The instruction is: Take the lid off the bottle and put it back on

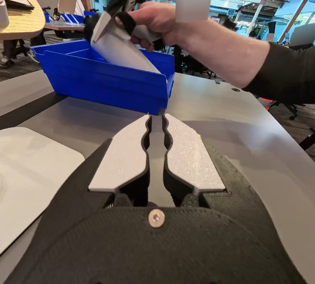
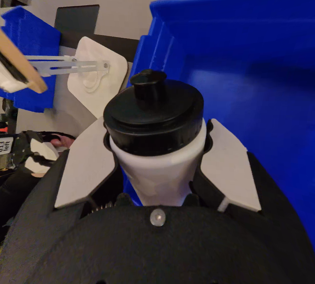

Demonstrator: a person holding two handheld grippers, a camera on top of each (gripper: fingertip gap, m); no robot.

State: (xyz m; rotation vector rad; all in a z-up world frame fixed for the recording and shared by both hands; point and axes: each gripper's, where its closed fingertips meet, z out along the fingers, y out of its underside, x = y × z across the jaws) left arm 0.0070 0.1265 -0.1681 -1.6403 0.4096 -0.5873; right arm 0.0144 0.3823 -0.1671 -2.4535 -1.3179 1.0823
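1. Right gripper [image 2: 157, 141]: its two white fingers [image 2: 88, 161] are clamped on the white bottle [image 2: 158, 171] just below the cap. Black pads press the bottle's shoulder on both sides.
2. Lid [image 2: 153, 112]: black, with a raised spout on top, seated on the bottle's neck. The bottle's lower body is cut off behind the gripper's black housing in the right wrist view.
3. In the left wrist view the bottle [image 1: 122, 52] shows as a tilted white body, motion-blurred, its lower end behind the near wall of the blue bin [image 1: 105, 86]. Whether it rests on the bin floor cannot be told. The lid is hidden there by the right gripper [image 1: 109, 20] and the person's hand [image 1: 153, 21].
4. Left gripper [image 1: 156, 117]: fingers nearly together, a narrow slot between them, nothing held. It sits low above the grey table [image 1: 213, 113], near the bin's front corner.
5. A white mat [image 1: 30, 159] lies on the table to the left, cut off at the frame edge.
6. Right wrist view: the blue bin [image 2: 247, 54] fills the right side. A second blue bin [image 2: 32, 37] at left is partly covered by a blurred wooden and white-strutted fixture whose nature is unclear.
7. A white pad [image 2: 102, 78] on the table is partly hidden behind the lid.
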